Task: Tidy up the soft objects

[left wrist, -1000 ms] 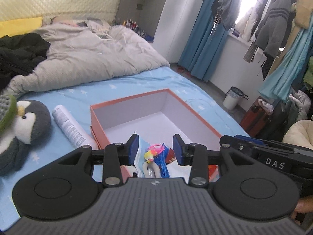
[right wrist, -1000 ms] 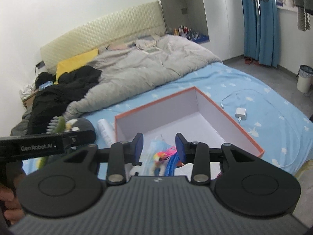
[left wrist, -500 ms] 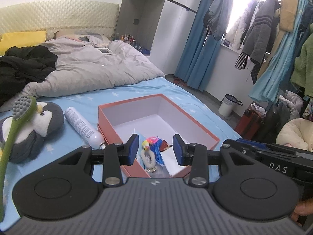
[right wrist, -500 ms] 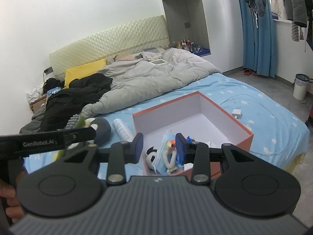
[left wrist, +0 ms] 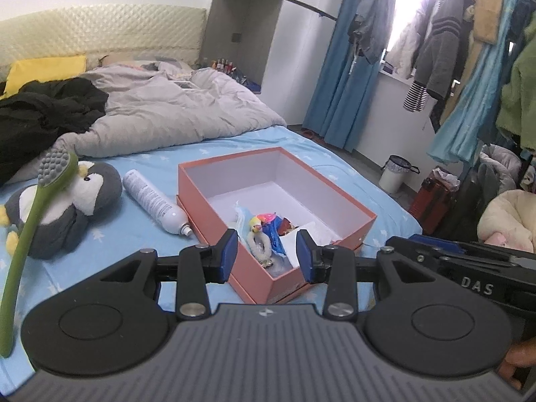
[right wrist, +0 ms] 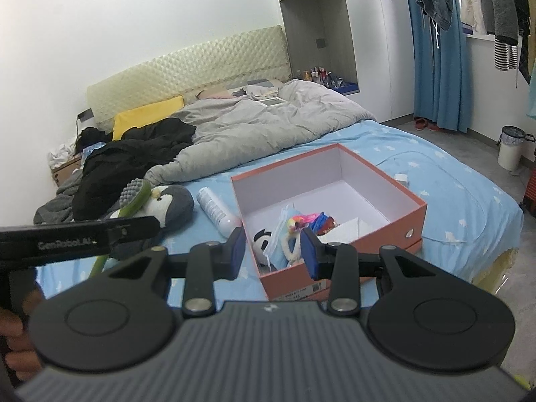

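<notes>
Lying on bed [left wrist: 274, 140] left of box [left wrist: 214, 206]: penguin plush [left wrist: 72, 206], light, squashy, not fragile; best pinched at rounded grey body. Green brush [left wrist: 30, 224] leans across it, spray can [left wrist: 152, 202] between plush and box. Left tool [left wrist: 267, 255] and right tool [right wrist: 273, 251] both spread apart, empty, above box's near corner. Box's far half free; bed edge near right.

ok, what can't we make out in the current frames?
- Box contents: jumbled at the near end, the left fingers covering part in the left wrist view.
- Bottle label: print too small in both views.
- Brush handle end: cut off by the left wrist view's left edge.
- Penguin: the other gripper's bar hides its lower half in the right wrist view.
</notes>
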Demonstrator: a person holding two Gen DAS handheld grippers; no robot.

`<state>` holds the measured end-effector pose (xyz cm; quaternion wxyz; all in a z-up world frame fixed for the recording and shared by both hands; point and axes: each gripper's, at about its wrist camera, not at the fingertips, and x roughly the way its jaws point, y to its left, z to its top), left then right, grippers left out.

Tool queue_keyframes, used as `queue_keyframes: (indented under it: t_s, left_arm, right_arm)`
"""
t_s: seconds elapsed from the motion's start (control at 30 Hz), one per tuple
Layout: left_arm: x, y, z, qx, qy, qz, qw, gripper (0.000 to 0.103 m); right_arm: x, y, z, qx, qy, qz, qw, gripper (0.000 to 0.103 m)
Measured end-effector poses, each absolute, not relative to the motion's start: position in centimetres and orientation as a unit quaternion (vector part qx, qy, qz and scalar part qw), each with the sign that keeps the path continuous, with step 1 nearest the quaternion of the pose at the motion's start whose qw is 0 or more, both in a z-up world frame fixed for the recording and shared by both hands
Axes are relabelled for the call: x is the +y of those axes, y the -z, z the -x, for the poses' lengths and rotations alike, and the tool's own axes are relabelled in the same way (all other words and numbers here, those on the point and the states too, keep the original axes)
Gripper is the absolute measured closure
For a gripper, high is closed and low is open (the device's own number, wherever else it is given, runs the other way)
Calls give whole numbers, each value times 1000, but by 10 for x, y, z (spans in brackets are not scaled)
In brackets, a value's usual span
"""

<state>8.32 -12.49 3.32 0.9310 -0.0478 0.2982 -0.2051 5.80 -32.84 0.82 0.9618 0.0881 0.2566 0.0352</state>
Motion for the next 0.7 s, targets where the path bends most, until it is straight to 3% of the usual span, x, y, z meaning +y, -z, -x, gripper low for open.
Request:
queue_keyframes:
  t_s: [0.6,0.63,0.7]
  left_arm:
    - [-133,-13,-83,311,191,42,930,58]
    - [-133,-13,-84,313,188,43,930,49]
    - [-131,-14,-84,308,185,45,932,38]
  right_arm:
    - [-336,8,-46,265,-31,-77,961,63]
    - [-336,7,-46,265,-28,-72,961,60]
    - [-337,6,-47,261,-24,-69,962,29]
